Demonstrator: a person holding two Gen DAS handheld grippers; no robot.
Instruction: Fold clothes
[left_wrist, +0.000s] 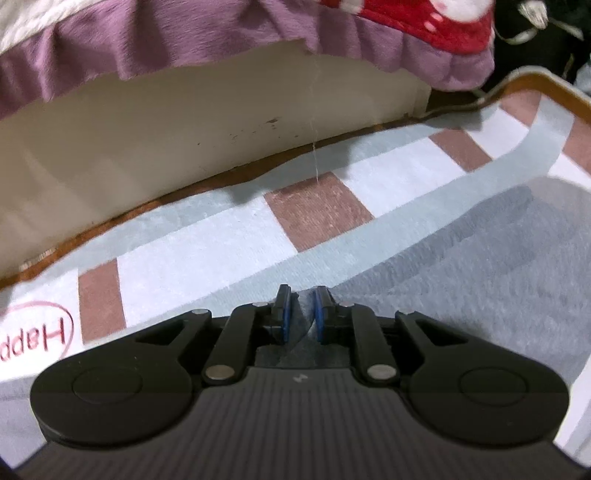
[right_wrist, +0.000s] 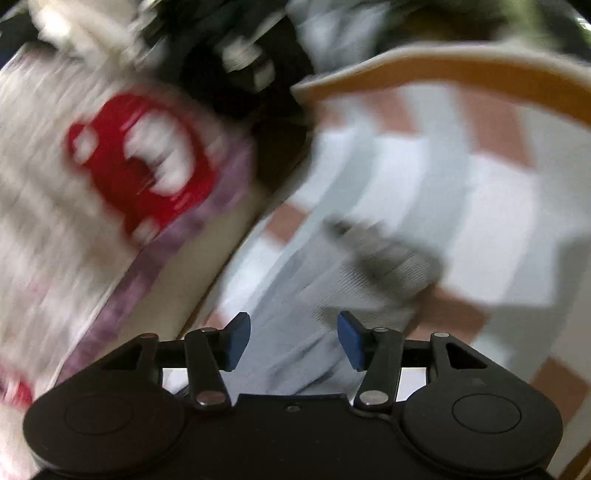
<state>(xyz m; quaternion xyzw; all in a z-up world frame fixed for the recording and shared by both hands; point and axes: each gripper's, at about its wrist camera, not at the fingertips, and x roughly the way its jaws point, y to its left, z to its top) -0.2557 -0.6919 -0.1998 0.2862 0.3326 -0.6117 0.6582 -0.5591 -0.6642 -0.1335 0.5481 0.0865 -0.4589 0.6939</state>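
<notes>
A grey garment (left_wrist: 480, 280) lies spread on a patterned mat (left_wrist: 221, 251) on the floor. My left gripper (left_wrist: 303, 295) is at the garment's near-left edge, its blue pads almost together with a fold of the grey cloth pinched between them. The right wrist view is blurred. In it the same grey garment (right_wrist: 303, 306) lies rumpled below my right gripper (right_wrist: 293, 325). That gripper's jaws stand well apart, and its pads (right_wrist: 236, 339) do not press on the cloth.
A bed's cream side panel (left_wrist: 184, 140) borders the mat, with a purple blanket (left_wrist: 147, 44) hanging over it. A red-and-white cloth (right_wrist: 140, 158) lies on the bed. A dark heap of things (right_wrist: 229, 55) sits past the mat's orange-trimmed corner (right_wrist: 461, 74).
</notes>
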